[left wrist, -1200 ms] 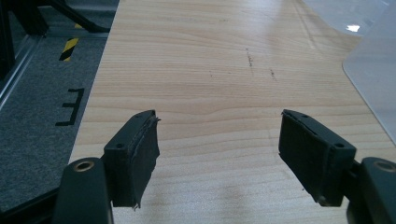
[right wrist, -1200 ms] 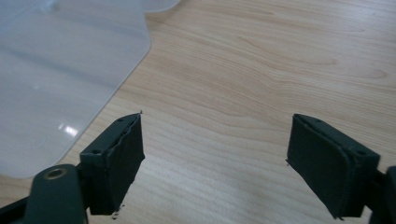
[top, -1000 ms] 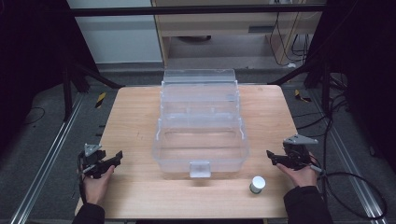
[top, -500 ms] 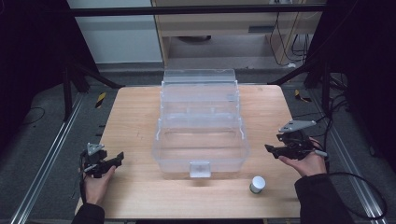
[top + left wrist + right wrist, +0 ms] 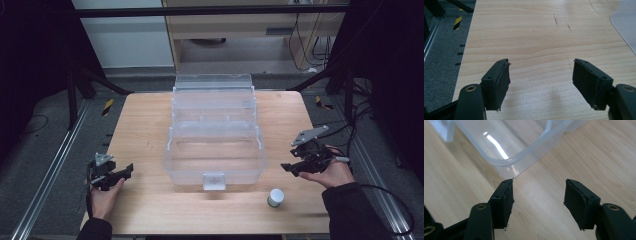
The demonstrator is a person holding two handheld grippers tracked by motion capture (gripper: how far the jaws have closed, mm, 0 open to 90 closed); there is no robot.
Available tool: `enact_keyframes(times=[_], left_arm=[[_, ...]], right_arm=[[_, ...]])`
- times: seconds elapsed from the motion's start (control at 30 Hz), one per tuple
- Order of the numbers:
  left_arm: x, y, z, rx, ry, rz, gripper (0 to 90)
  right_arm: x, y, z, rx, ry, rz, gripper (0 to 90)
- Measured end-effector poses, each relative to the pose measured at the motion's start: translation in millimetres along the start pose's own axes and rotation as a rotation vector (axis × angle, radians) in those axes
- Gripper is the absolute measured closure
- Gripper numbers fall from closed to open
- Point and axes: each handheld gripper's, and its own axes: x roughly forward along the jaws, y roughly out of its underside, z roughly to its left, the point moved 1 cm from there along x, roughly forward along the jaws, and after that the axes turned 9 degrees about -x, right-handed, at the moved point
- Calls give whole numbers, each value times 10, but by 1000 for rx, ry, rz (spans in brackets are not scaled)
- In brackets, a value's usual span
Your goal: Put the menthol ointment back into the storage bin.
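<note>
- You've got a light wooden table (image 5: pixel 145 125) filling the middle of the high view, its grain running left to right, dark floor all round it.
- Dead centre sits a clear plastic box (image 5: pixel 215 150), standing straight on the wood and running from mid-frame up toward the far edge, with a small clear latch at its near wall.
- Lower right of that view, a little white-capped cylinder (image 5: pixel 275 197) stands upright on the table, just below and right of the box, apart from it.
- In your left gripper view it's bare wood with a few faint dark marks (image 5: pixel 555 20) at upper centre.
- In your right gripper view the box's rounded corner (image 5: pixel 524 157) rests on the wood.
</note>
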Motion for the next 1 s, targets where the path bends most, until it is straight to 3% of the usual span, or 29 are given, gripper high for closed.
enact_keyframes(times=[0.23, 0.57, 1.0], left_arm=[[1, 0, -6, 4, -1, 2, 300], [3, 0, -18, 16, -1, 8, 301], [6, 0, -25, 26, -4, 11, 301]], right_arm=[[27, -29, 114, -91, -78, 77, 388], [130, -61, 288, -152, -160, 167, 389], [307, 5, 409, -218, -226, 242, 398]])
